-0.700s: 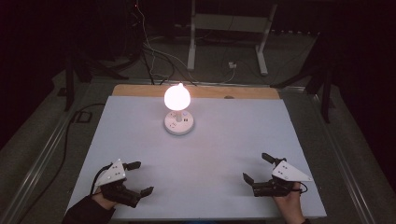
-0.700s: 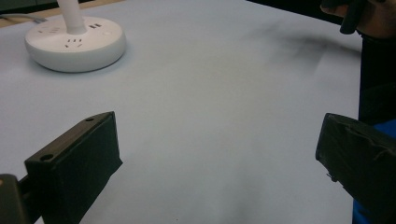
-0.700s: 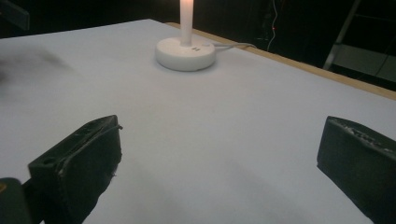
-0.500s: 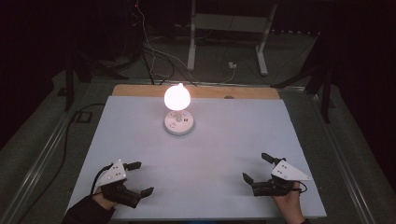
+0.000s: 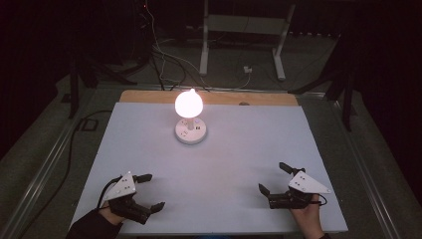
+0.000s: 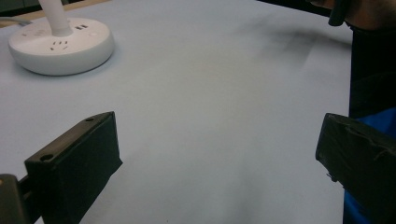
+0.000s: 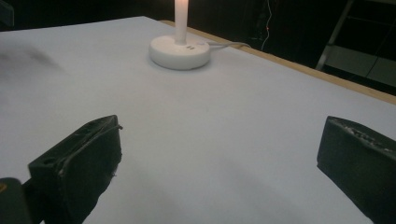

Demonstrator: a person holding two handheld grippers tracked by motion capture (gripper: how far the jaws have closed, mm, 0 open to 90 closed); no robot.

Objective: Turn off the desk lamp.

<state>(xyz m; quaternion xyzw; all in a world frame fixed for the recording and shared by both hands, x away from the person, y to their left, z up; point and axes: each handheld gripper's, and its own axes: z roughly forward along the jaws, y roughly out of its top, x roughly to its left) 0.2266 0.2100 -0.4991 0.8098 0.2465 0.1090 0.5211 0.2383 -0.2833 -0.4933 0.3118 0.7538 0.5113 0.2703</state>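
Left gripper sits at the near left corner of the white table, jaws spread wide with nothing between them. The lit lamp stands mid-table toward the far edge, and the right gripper rests near right, also spread and empty

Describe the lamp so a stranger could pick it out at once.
Start from the white table in the dark room. Toward its far edge, near the middle, stands the lamp: a glowing bulb on a short stem above a round white base with sockets. It is the one lit thing there.
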